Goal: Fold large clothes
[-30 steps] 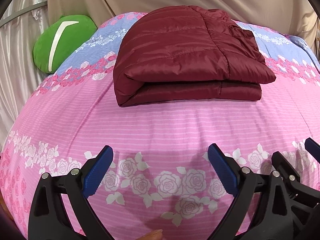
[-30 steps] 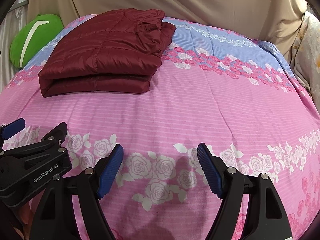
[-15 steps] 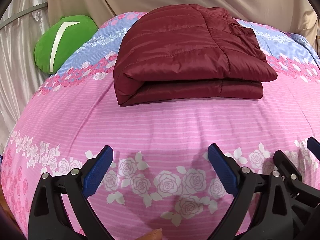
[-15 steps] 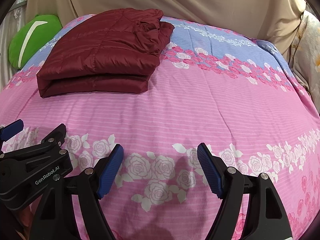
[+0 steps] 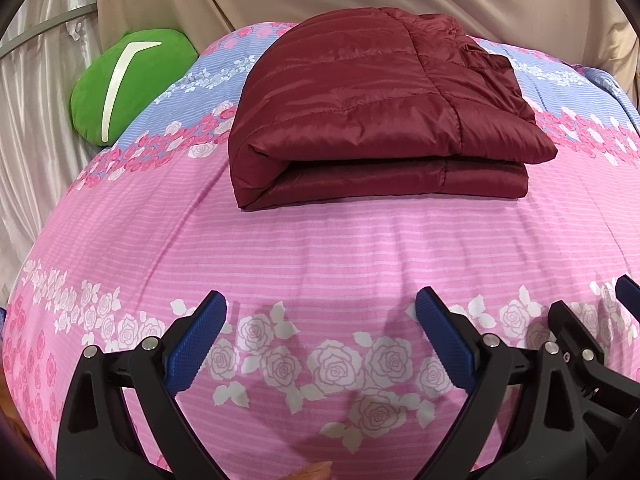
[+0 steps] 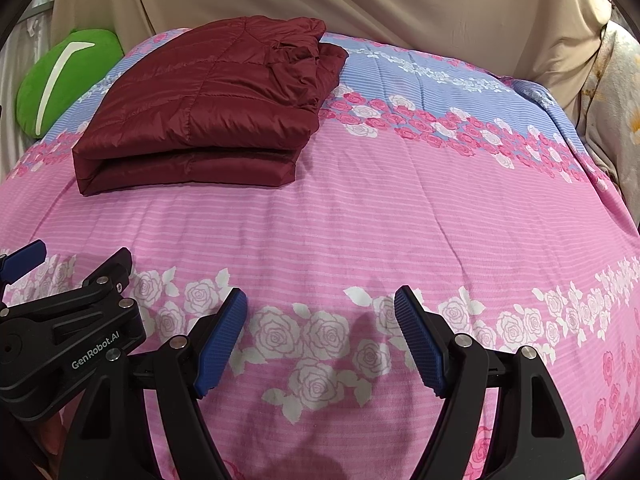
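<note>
A dark red quilted jacket lies folded into a thick rectangle on the far half of the bed; in the right wrist view it sits at the upper left. My left gripper is open and empty, hovering over the pink rose border well short of the jacket. My right gripper is open and empty beside it, over the same border. The left gripper's body shows at the lower left of the right wrist view.
The bed cover is pink with a blue floral band at the far side. A green cushion leans at the far left edge. Beige drapes hang behind; floral fabric stands at right.
Both grippers have shifted slightly, so the jacket sits a little lower and closer in view. Jaws stay open; the jacket has not moved.
</note>
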Available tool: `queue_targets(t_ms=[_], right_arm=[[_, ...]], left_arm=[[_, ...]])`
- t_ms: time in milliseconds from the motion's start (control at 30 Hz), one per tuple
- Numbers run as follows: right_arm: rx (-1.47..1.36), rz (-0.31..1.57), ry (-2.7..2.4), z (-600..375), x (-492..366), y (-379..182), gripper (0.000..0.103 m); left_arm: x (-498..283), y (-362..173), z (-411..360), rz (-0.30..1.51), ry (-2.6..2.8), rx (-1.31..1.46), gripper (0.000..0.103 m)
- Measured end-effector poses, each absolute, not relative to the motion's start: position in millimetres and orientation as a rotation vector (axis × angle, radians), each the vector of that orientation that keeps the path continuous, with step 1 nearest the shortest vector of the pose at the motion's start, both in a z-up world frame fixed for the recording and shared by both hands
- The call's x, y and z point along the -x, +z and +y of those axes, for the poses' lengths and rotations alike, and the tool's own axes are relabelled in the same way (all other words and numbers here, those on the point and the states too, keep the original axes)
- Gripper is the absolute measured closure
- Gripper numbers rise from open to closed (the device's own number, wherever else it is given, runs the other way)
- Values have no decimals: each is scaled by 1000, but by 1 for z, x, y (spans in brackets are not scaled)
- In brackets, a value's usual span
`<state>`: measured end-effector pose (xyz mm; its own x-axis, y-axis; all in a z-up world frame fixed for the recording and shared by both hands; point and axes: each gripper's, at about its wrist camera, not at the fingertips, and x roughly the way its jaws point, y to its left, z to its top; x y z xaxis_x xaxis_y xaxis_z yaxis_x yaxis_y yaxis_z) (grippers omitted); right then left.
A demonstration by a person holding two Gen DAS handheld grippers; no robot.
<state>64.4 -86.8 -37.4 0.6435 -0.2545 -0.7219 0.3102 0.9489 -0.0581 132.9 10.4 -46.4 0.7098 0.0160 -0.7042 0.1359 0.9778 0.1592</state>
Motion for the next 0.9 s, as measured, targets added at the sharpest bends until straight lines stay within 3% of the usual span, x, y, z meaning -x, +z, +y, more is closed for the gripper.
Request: queue_targets(t_ms=[900], right_arm=[[-69, 811, -320, -91, -63, -37, 29]], left_arm=[[-133, -46, 12, 781, -70, -206, 12]])
